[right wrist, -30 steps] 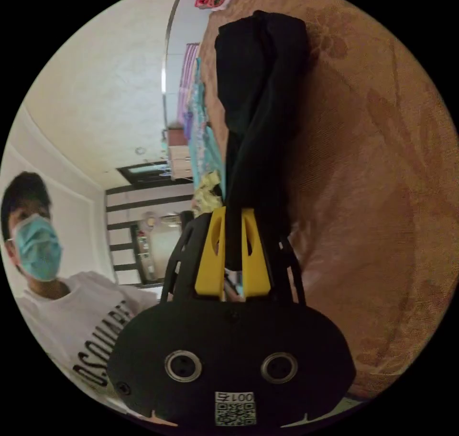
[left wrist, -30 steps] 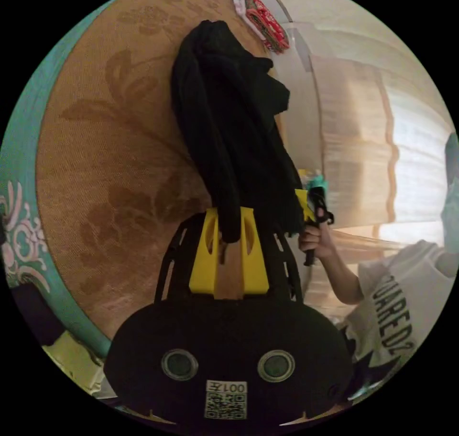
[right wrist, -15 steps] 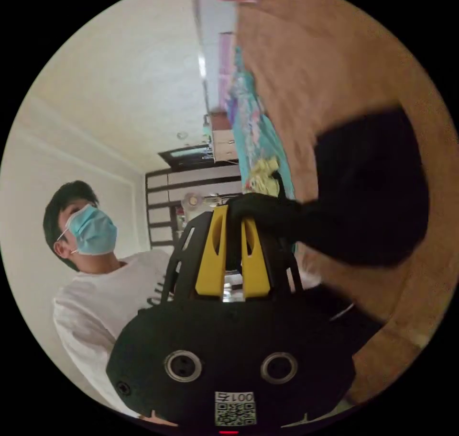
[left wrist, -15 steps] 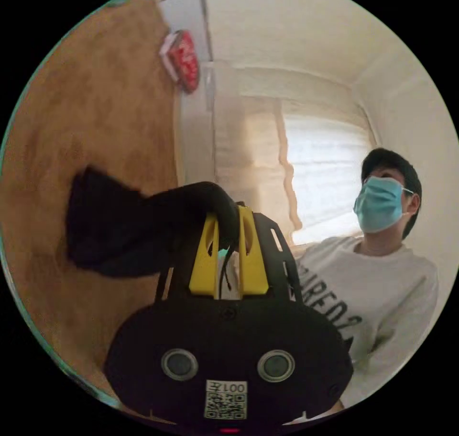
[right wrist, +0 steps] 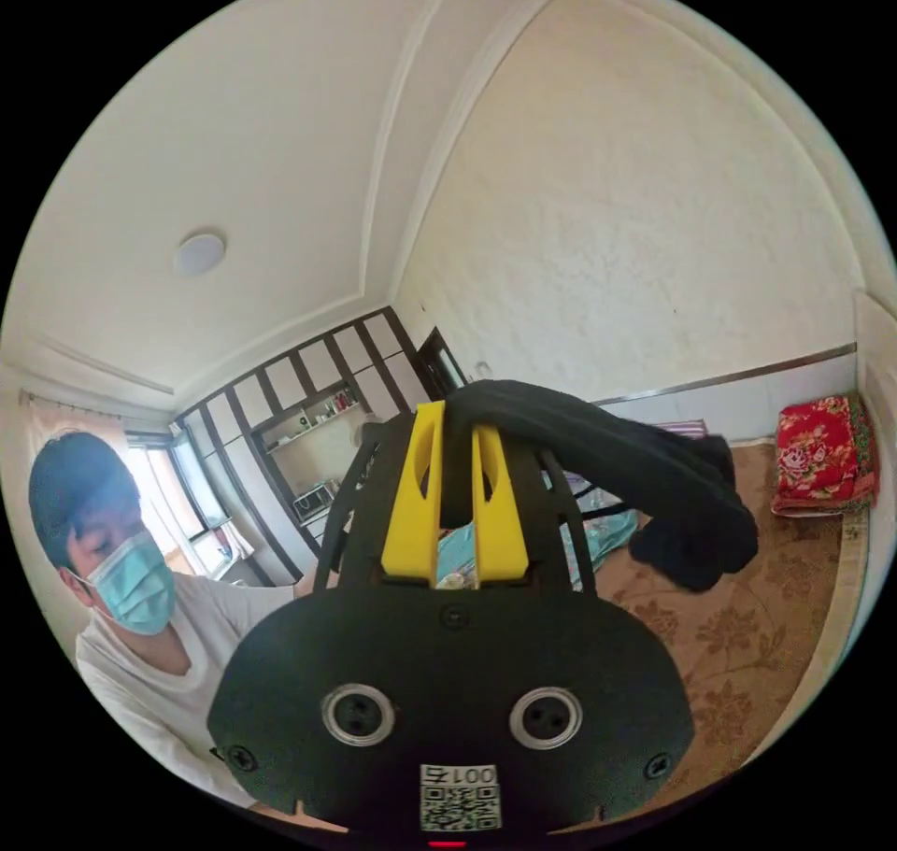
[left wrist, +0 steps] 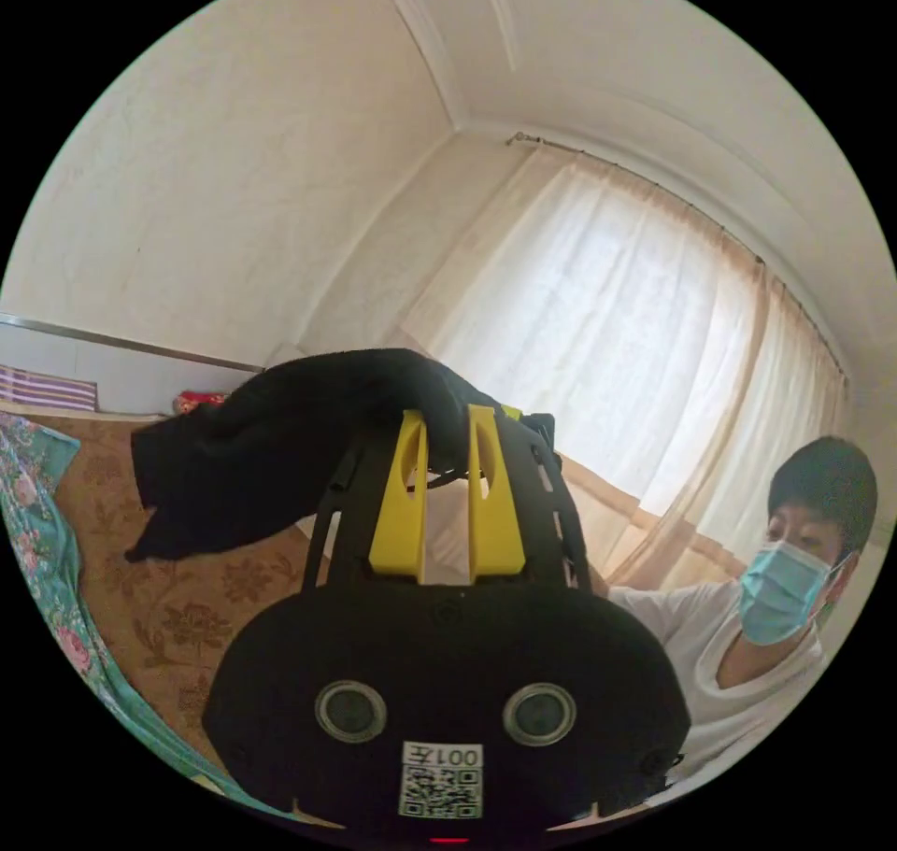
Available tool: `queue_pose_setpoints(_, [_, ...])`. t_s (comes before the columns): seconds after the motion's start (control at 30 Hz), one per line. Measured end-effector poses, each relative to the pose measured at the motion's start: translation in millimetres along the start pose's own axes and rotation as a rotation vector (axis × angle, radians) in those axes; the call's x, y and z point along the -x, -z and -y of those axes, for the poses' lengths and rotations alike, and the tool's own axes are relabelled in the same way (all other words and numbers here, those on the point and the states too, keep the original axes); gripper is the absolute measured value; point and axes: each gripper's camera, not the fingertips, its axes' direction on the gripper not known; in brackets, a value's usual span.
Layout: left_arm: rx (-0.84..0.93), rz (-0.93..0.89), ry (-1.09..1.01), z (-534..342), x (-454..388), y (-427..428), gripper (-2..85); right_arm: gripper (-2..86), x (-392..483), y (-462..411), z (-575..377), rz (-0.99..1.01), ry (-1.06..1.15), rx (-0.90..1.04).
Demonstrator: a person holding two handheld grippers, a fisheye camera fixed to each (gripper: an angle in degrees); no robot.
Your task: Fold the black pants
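Observation:
The black pants (left wrist: 271, 445) hang in the air, draped over the tips of my left gripper (left wrist: 447, 421), whose yellow jaws are shut on a fold of the cloth. In the right gripper view the pants (right wrist: 635, 473) trail off to the right from my right gripper (right wrist: 458, 421), which is shut on another fold. Both grippers are lifted high and point toward the ceiling. The loose end of the pants dangles above the brown floral bed cover (left wrist: 140, 599).
A person in a white shirt (left wrist: 747, 664) and face mask stands close behind the grippers. A red folded blanket (right wrist: 822, 454) lies at the far edge of the bed cover (right wrist: 747, 636). A curtained window (left wrist: 635, 328) and dark shelving (right wrist: 308, 403) line the walls.
Both grippers have swung upward with the pants still held, so the views turned from the bed to the walls and ceiling. The pants lifted off the bed cover.

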Motion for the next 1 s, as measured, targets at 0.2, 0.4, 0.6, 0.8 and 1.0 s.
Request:
queue_pose_setpoints(0.2, [0.101,0.089,0.066,-90.0,-31.4,7.3,6.4,0.6,-7.4,-1.2,-79.5,-0.003,-0.152,0.21])
queue_pose_setpoints(0.4, [0.363,0.139,0.428,-270.4,-6.0,-15.8,6.4,0.8,-43.8,-3.6,-266.9,-0.026,-0.475,0.441])
queue_pose_setpoints(0.6, [0.512,0.091,0.972,-461.1,-6.3,-29.0,6.4,0.9,-28.2,10.2,-456.4,-0.12,-0.975,0.59])
queue_pose_setpoints(0.8, [0.702,0.064,1.034,-503.8,-47.1,-58.1,6.4,1.2,17.3,15.2,-507.7,-0.145,-1.094,0.707])
queue_pose_setpoints(1.0, [0.859,0.114,0.823,-456.7,-55.9,-93.3,6.4,1.5,47.2,-25.2,-476.4,-0.185,-1.015,0.709])
